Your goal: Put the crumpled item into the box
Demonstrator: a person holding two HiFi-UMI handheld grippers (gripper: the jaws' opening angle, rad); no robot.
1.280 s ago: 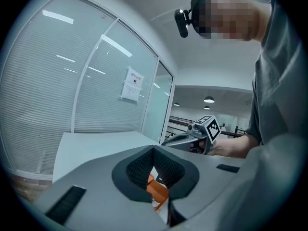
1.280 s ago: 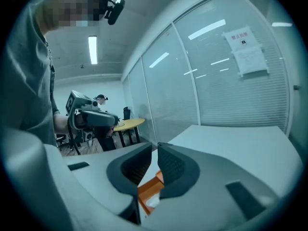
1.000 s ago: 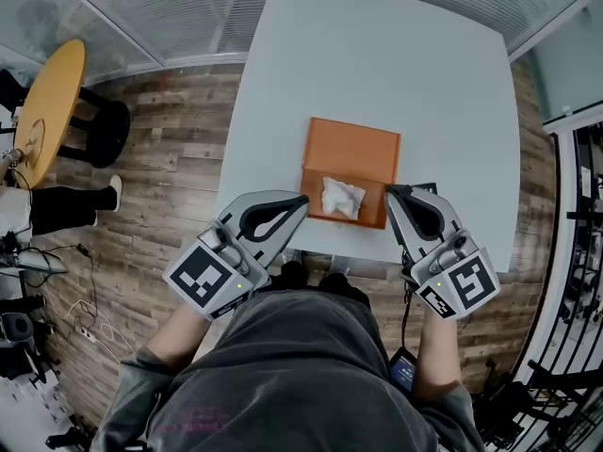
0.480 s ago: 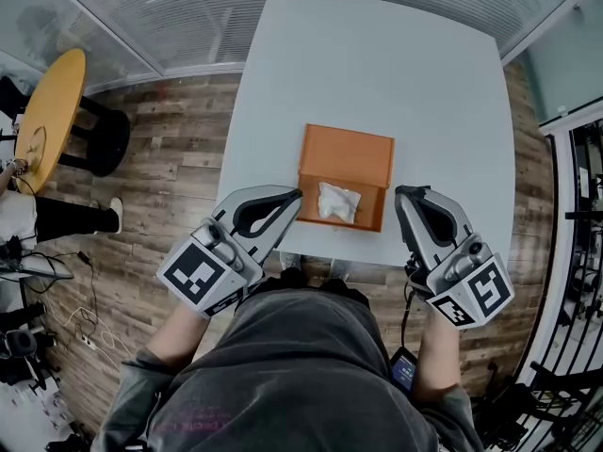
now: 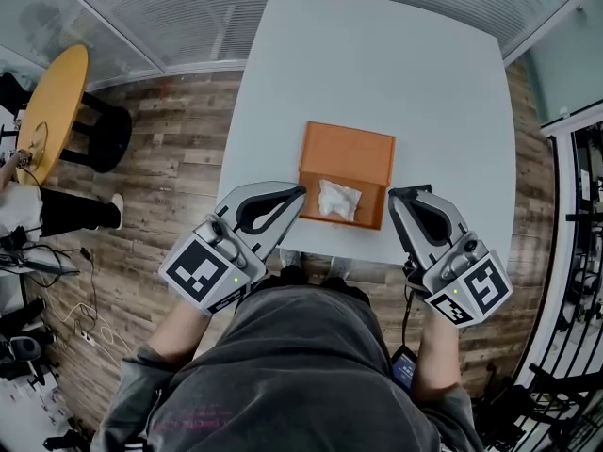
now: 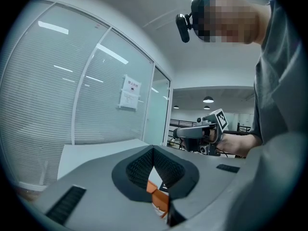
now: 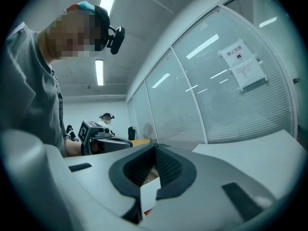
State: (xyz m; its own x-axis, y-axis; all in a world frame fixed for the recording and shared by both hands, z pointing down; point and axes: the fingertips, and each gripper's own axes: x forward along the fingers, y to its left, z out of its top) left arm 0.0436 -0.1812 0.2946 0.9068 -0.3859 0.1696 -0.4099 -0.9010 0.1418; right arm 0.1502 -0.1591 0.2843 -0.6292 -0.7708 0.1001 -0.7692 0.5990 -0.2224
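We hold both grippers over the near edge of the white table (image 5: pixel 377 64), one on each side of the orange box (image 5: pixel 350 149). The crumpled white paper (image 5: pixel 337 199) lies inside the box, at its near end. Our left gripper (image 5: pixel 303 189) is clenched on nothing. Our right gripper (image 5: pixel 392 194) is clenched and empty too.

Left grey two-jaw gripper (image 5: pixel 300 192): jaws together, empty, ahead of grey-shirted torso (image 5: pixel 301 365). Right grey two-jaw gripper (image 5: pixel 394 194): same.
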